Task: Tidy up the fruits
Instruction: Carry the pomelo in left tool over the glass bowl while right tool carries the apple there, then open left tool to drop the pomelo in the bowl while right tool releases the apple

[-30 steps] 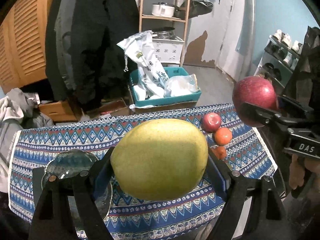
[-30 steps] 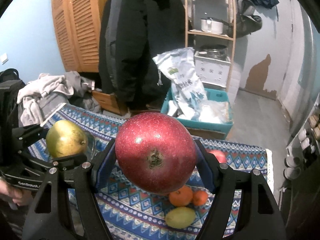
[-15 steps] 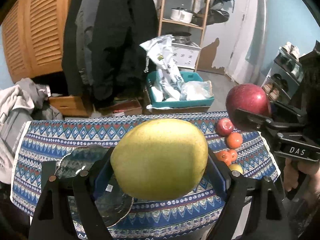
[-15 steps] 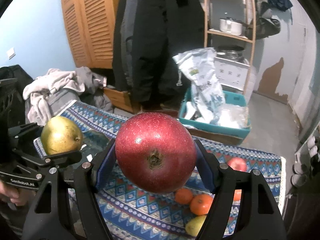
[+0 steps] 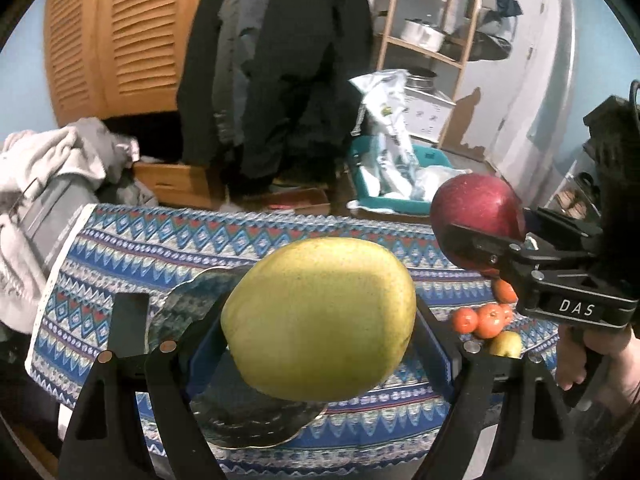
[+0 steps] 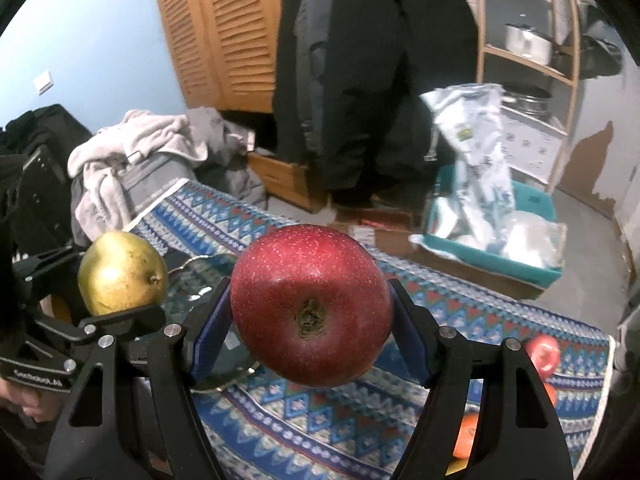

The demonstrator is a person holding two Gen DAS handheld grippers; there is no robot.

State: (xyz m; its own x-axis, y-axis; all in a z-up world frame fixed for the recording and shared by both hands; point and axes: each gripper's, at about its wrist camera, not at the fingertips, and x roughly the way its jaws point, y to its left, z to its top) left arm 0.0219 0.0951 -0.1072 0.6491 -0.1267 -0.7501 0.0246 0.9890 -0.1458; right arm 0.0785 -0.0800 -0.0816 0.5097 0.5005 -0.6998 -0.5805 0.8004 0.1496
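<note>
My left gripper [image 5: 320, 320] is shut on a yellow-green pear [image 5: 318, 324], held above a glass plate [image 5: 188, 300] on the patterned tablecloth. My right gripper [image 6: 310, 312] is shut on a big red apple [image 6: 310, 304], held above the table to the right of the plate [image 6: 200, 276]. The apple [image 5: 476, 216] and right gripper also show in the left wrist view, and the pear [image 6: 122, 272] in the right wrist view. Small oranges [image 5: 486, 314], a small yellow fruit [image 5: 506, 344] and a small red apple [image 6: 544, 354] lie at the table's right end.
The blue patterned tablecloth [image 5: 160, 240] covers a small table. Behind it are a teal bin with bags [image 5: 396, 184], hanging dark coats [image 5: 288, 60], a wooden shelf [image 5: 432, 20] and a pile of laundry [image 5: 52, 168] at the left.
Both grippers have swung left with their fruit still held. The plate now lies under the pear, and the loose fruit has slid toward the right edge of both views.
</note>
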